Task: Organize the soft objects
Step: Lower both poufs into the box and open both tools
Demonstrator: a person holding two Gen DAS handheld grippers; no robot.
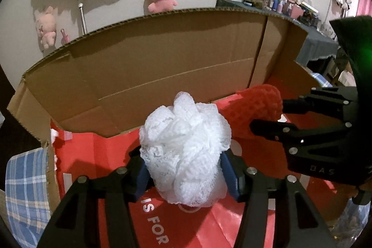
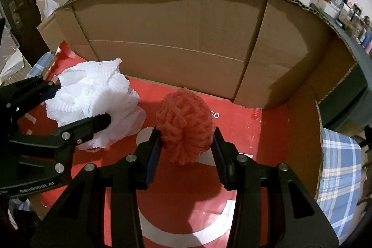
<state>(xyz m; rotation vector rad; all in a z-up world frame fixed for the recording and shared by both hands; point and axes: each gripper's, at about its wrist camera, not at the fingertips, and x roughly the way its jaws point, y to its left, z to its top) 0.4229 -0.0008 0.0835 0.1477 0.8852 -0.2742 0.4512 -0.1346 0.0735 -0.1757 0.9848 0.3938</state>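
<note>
Left wrist: left gripper clamped on white mesh puff, right gripper clamped on red puff, over the box floor. Featherlight, squashy; I hold mid-body.

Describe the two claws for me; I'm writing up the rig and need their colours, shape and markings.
Both are matte black, with angular cut-out linkages joined by round silver pins. The left claw and the right claw each carry flat dark-blue pads on the inner faces of their fingers. Pale lettering reading "GenRobot.AI" runs along the left one's body. A green glow shows on the right one's housing. No cables or sleeves show.
</note>
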